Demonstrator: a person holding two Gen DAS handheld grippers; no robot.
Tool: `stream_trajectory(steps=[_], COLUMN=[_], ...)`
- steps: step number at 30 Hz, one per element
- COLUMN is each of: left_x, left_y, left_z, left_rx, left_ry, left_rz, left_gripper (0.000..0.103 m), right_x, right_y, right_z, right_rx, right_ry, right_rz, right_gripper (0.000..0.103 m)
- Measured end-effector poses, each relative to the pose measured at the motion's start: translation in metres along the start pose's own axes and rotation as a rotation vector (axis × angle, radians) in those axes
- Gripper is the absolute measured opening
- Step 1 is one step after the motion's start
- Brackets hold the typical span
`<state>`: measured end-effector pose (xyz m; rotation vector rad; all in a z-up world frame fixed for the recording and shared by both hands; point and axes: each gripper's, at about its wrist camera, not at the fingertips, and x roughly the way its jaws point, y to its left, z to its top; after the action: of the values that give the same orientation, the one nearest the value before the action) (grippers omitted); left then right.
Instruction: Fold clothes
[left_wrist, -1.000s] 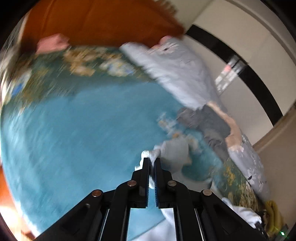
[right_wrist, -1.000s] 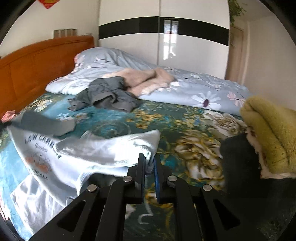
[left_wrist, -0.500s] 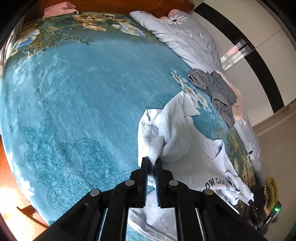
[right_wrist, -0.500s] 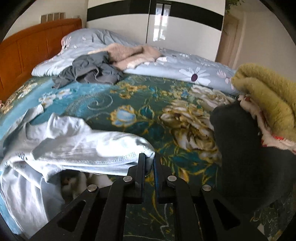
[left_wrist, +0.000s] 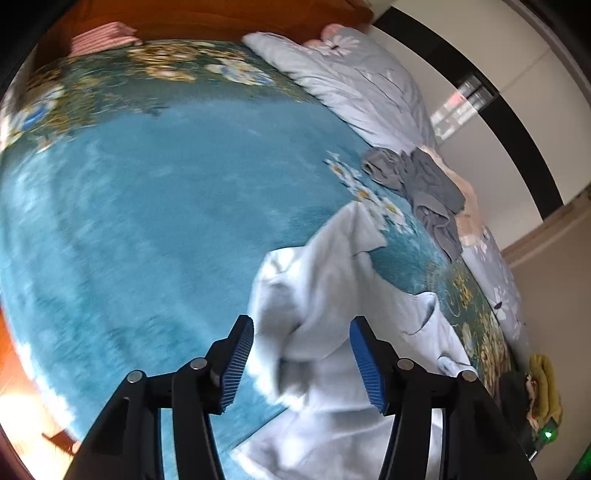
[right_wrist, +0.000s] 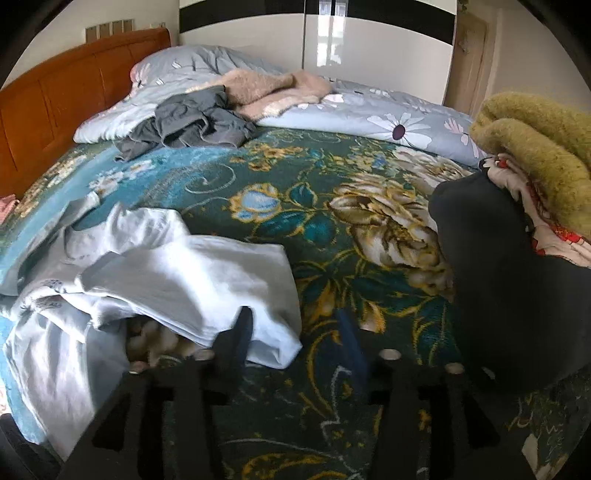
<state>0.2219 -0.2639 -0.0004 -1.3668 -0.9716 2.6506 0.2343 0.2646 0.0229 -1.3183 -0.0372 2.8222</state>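
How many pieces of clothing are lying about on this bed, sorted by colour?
Pale blue: 1, the printed T-shirt
Grey: 1, the crumpled garment by the pillows
Beige fleece: 1, the fuzzy piece on the duvet
Mustard yellow: 1, the fuzzy piece atop the right-hand pile
Black: 1, the dark item in that pile
Total: 5, though the pile may hide more.
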Motion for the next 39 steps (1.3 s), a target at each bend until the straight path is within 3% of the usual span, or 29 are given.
stream_trajectory(steps=[9,11,12,14,16,20,25,28,31,33,35,37,39], left_x=[0.062,0.066,0.066,0.063,0.058,0.029,-0.026,-0.041,-0.042,-0.045,-0.051,-0.061,-0.069], left_y=[-0.025,-0.025,-0.025,-0.020,-0.014,0.011,0.062,0.091,0.111,0.112,0.107,0.092,0.066], left_z=[0.027,0.027,0.027,0.026,0.025,0.030,0.032,0.031,0.027,0.027,0.028,0.034,0.043], left_rx=[0.042,0.037,0.035,0.023,0.007,-0.062,-0.270,-0.354,-0.408,-0.409,-0.391,-0.339,-0.244], left_ry=[0.038,0.027,0.018,0.007,-0.010,-0.117,-0.286,-0.301,-0.257,-0.254,-0.272,-0.319,-0.361], left_rz=[0.087,0.096,0.102,0.105,0.109,0.155,0.265,0.271,0.244,0.248,0.271,0.289,0.284], left_gripper=[0.060,0.056,0.053,0.026,0.007,0.004,0.004,0.006,0.006,0.012,0.031,0.042,0.047], right_x=[0.000,0.001,0.002,0.003,0.004,0.003,0.003,0.003,0.002,0.000,-0.002,-0.001,0.002], right_y=[0.000,-0.001,-0.002,-0.002,-0.001,0.005,0.008,0.010,0.017,0.021,0.027,0.034,0.042], right_z=[-0.003,-0.004,-0.004,-0.005,-0.005,-0.005,-0.005,-0.005,-0.002,0.003,0.011,0.020,0.032], right_rx=[0.002,0.004,0.004,0.004,0.004,-0.013,-0.013,-0.009,-0.026,-0.043,-0.067,-0.094,-0.125], right_ry=[0.022,0.032,0.036,0.043,0.046,0.045,0.044,0.045,0.031,0.016,-0.003,-0.014,-0.022], right_rz=[-0.001,-0.006,-0.008,-0.011,-0.008,0.008,0.018,0.027,0.046,0.058,0.079,0.095,0.126], right_gripper=[0.056,0.056,0.056,0.056,0.056,0.056,0.056,0.056,0.056,0.056,0.056,0.056,0.056])
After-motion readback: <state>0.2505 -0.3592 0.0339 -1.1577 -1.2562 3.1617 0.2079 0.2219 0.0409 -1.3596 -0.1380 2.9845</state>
